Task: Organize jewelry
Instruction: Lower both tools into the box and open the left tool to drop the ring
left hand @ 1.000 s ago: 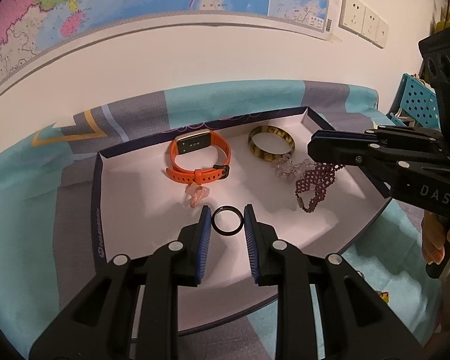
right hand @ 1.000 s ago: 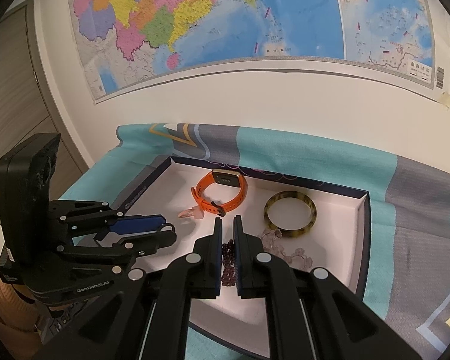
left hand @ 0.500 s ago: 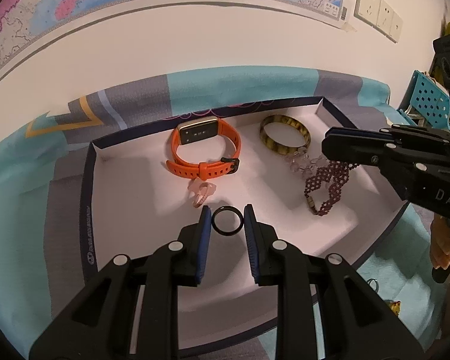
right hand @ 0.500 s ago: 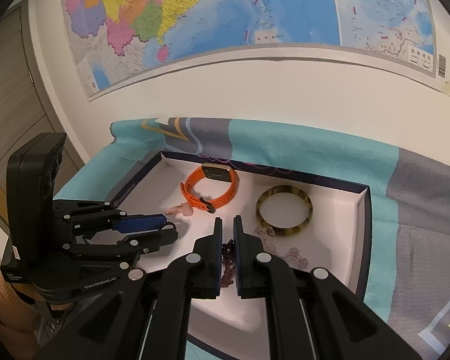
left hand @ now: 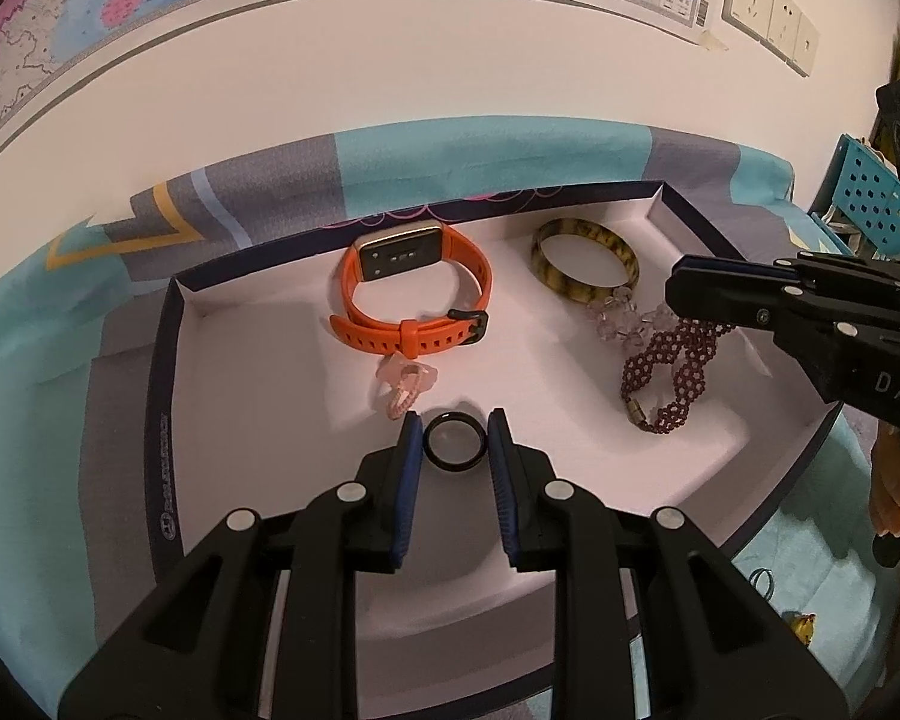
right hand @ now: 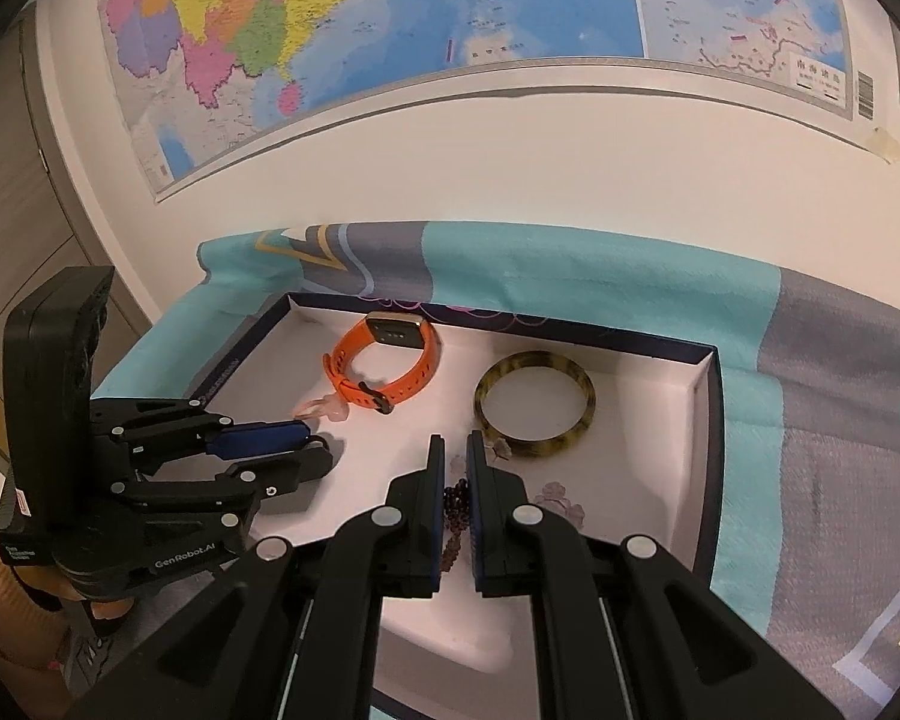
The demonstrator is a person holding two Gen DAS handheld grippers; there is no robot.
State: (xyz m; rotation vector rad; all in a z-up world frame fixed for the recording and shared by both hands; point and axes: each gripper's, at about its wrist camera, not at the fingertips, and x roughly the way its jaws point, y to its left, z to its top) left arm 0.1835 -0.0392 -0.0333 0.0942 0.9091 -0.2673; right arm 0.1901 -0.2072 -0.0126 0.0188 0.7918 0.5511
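Gripping a black ring (left hand: 453,441) in the left gripper (left hand: 453,444) above the white tray (left hand: 222,396); right gripper (right hand: 456,483) clamped on the maroon beaded bracelet (left hand: 669,372). Best lowered slowly, released clear of the orange watch (left hand: 414,306).

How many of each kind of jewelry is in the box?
Watch: 1
Bangle: 1
Beaded bracelets, clear and dark red: 2
Rings, pink and black: 2
Total: 6
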